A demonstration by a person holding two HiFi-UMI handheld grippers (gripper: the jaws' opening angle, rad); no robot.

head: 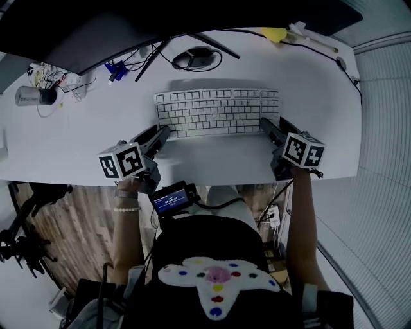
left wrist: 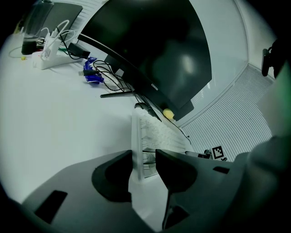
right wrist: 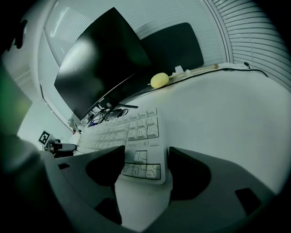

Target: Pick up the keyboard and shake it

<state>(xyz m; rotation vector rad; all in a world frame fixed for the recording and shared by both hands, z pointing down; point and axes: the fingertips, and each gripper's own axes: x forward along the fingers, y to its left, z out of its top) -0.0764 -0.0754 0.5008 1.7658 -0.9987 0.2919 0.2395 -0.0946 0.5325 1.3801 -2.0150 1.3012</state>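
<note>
Monitor (head: 192, 19) cut off at the head view's top edge. Near corners of the keyboard (head: 218, 110) hidden by left hand-held gripper (head: 164, 132) and right hand-held gripper (head: 265, 123); chest display (head: 172, 200) readout too small to read.

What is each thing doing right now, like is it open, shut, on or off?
keyboard: lying keys-up on the desk, one end between each gripper's jaws.
left gripper: shut on the keyboard's left end.
right gripper: open, with the keyboard's right corner between its jaws, not pinched.
monitor: screen dark.
mouse: resting on the desk behind the keyboard, untouched.
</note>
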